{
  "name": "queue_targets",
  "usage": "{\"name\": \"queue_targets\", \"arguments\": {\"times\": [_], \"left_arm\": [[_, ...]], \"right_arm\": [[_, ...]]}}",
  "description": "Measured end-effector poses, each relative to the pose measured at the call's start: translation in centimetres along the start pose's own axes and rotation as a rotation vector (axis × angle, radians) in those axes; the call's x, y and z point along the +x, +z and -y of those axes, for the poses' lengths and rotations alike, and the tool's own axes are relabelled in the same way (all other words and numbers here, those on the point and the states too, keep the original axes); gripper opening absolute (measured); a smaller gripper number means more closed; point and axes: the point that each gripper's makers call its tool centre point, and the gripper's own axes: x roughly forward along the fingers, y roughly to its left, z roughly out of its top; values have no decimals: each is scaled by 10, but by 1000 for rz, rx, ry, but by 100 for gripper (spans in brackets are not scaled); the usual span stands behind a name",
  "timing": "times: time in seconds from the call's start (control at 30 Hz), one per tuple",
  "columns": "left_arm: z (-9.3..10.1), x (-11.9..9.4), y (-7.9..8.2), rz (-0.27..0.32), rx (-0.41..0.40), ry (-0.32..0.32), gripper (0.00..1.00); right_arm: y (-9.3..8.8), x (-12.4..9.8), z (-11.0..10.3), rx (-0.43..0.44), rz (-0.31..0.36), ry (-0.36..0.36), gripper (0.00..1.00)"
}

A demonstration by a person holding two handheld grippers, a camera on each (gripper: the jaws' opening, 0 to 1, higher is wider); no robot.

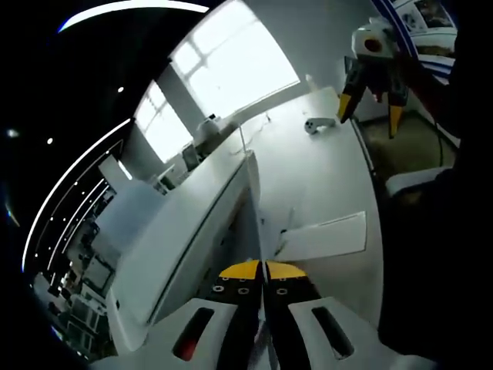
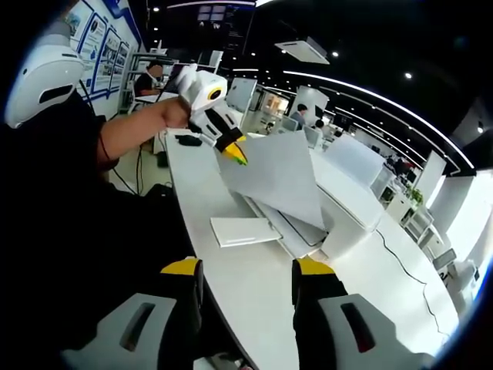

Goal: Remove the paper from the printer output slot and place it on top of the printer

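Right gripper view, left tool (image 2: 237, 153) pinching paper (image 2: 277, 181)

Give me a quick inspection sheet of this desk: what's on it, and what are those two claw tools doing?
Surface: long white table.
Job's things: paper lifted above the white printer.
Clutter: white flat box; small dark item.
Grippers: left gripper shut on the paper's corner; right gripper open, holding nothing.
Cables: thin cable along the table.
Surroundings: bright windows, ceiling light strips, people at far desks.
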Motion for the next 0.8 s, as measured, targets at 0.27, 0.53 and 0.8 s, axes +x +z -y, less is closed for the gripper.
{"name": "queue_targets", "arguments": {"times": [0.27, 0.53, 0.8], "left_arm": [[-3, 0, 1, -5, 0, 4, 6], [-8, -1, 4, -13, 2, 10, 5], [-7, 4, 6, -22, 4, -9, 5]], "right_arm": [[-1, -1, 1, 3, 0, -1, 42], [-1, -2, 3, 2, 2, -2, 42], [-1, -4, 4, 3, 3, -3, 42]]}}
